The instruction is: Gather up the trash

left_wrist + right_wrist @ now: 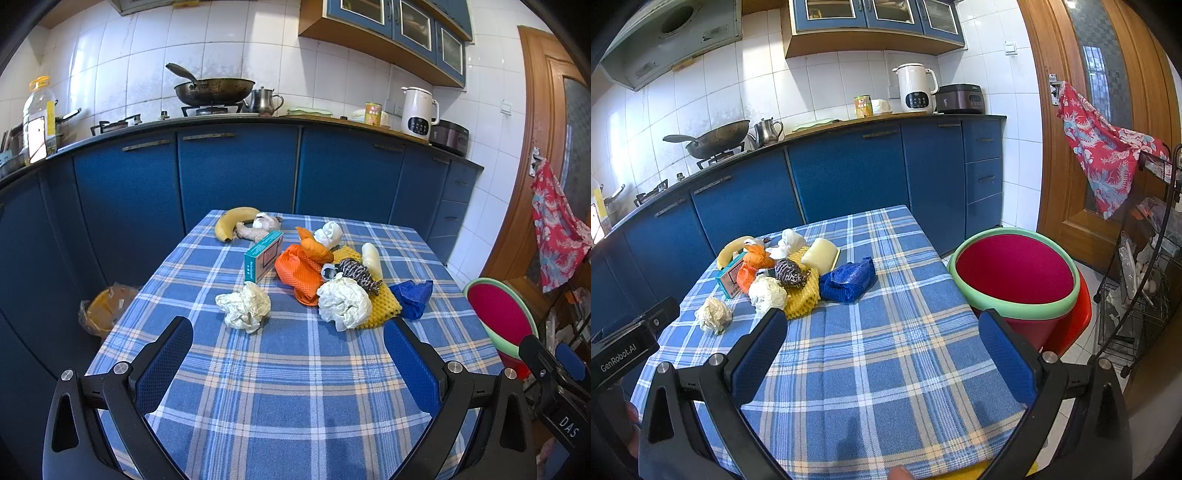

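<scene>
My left tool (288, 339) hovers level above the near half of the checked surface (288, 398), its fingers spread wide and holding nothing. My right tool (882, 332) hangs beside it, likewise released and empty, reaching past the right edge towards a red bin with a green rim (1015, 273) on the floor. Bare cloth lies open between both tools and the trash pile (332, 273) at the far end: crumpled paper (245, 306), orange netting (299, 269), a teal box (263, 255). The left tool's body, seen from the right wrist, reads "GenRobot.AI"; the right's reads "DAS".
</scene>
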{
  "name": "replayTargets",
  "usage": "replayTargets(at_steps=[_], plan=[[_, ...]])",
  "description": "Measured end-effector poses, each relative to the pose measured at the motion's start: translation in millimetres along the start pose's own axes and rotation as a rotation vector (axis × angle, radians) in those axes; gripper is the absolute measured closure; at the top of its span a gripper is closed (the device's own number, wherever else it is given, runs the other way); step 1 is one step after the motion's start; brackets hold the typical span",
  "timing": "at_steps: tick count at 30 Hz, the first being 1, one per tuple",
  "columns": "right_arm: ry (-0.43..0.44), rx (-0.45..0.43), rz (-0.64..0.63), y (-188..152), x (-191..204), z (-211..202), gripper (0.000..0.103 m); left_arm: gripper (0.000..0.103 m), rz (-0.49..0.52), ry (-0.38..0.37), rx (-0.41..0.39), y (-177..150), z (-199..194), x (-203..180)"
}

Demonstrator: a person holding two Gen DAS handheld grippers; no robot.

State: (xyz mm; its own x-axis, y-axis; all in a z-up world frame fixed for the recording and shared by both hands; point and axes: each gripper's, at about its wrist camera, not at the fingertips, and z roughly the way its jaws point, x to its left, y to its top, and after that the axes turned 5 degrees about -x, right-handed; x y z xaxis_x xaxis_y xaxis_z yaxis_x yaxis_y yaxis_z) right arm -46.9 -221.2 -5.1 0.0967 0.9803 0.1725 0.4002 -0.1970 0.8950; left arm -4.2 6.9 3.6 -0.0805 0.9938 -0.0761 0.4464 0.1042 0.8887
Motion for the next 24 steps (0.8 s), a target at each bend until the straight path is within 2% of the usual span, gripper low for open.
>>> replayTargets(at_steps=[24], plan=[[0.000, 0.002, -0.001, -0.7, 0.7, 1.1, 0.001, 0.000, 0.000, 0.000, 0.000, -0.1, 0.2, 0.0]])
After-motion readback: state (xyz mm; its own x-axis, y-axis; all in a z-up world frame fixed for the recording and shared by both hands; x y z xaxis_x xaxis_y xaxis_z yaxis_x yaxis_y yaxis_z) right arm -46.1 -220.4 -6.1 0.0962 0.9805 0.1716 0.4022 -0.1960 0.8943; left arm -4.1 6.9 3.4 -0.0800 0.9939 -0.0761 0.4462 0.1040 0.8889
